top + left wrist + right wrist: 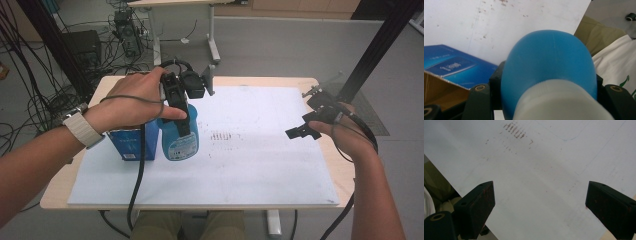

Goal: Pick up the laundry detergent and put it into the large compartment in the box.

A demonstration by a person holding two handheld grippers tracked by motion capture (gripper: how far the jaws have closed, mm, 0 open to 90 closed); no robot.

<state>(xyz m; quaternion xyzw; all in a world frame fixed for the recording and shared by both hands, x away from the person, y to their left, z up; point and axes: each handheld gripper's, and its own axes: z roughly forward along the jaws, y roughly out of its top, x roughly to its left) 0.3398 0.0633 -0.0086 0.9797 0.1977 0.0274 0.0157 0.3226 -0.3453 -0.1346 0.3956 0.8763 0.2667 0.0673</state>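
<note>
Gripping the blue bottle (179, 135) near its top, the left gripper (180, 117) has its jaws drawn narrow around the neck, just under the white cap (559, 102). In the high view the bottle hangs upright just beside the blue box (131, 142), on the side toward the middle of the white board (260, 165), and I cannot tell whether its base is touching the board or just clear of it.

Judging from this hold, the main risk is a slip. The bottle's shoulder is rounded and smooth, and the jaws bear on a small area high above most of its weight, so a quick swing could let it pivot or slide down out of the pinch. A second risk is the box: the bottle is so close that a sideways drift toward it could knock or drag it along.

Well apart from the box, near the far edge of the board, the right gripper (307, 127) hovers with its jaws wide and nothing between them, too distant to steady the bottle if it tips.
</note>
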